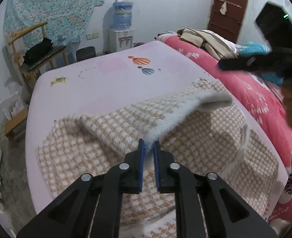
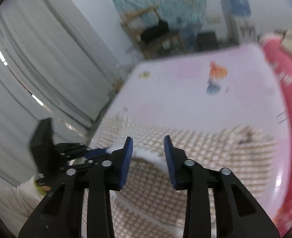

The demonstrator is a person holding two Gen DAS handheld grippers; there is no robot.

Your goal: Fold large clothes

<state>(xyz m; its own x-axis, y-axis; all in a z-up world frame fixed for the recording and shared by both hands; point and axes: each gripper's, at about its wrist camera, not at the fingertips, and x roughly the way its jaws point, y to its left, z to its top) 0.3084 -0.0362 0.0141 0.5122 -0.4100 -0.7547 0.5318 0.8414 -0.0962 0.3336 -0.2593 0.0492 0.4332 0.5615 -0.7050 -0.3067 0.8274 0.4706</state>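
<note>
my left gripper pinched the white fleece edge of the beige houndstooth garment, lifting it off the pale pink mat to fold over. my right gripper hung spread, empty above it.

The checked garment lies spread on the near half of the mat, which covers part of the bed; the bed's quilt runs along the mat's right side. A heap of clothes sits on the quilt's far end. Beyond the mat's far edge stand a water dispenser and, to its left, a wooden chair with a bag on it. A door stands behind the heap.
</note>
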